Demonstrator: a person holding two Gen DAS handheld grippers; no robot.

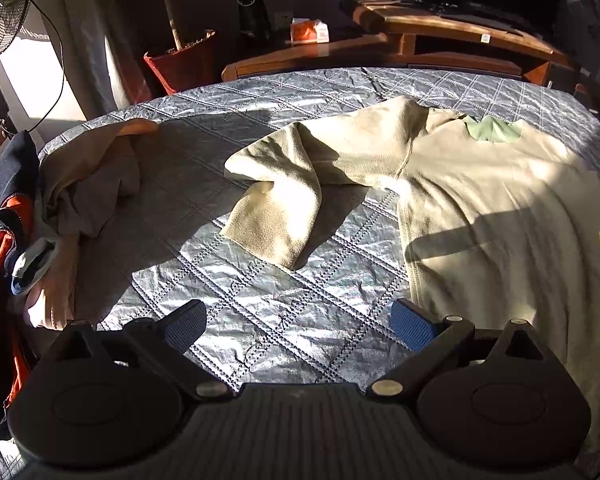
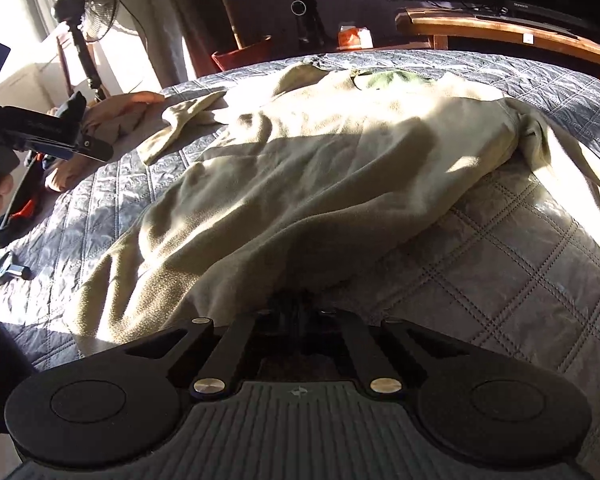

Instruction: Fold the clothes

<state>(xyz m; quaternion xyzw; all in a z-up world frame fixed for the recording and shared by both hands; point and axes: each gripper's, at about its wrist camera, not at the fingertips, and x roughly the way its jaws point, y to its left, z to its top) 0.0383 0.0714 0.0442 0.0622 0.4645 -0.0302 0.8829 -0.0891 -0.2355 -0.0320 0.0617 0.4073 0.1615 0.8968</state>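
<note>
Your right gripper (image 2: pixel 296 300) is clamping the fleece (image 2: pixel 300 168) hem at bottom centre. Fleece body is running away from it toward the upper frame, collar farthest. Your left gripper (image 1: pixel 300 326) is hanging with jaws apart over the quilt (image 1: pixel 260 300), empty; the sleeve (image 1: pixel 276 196) is lying just ahead, centre frame.
</note>
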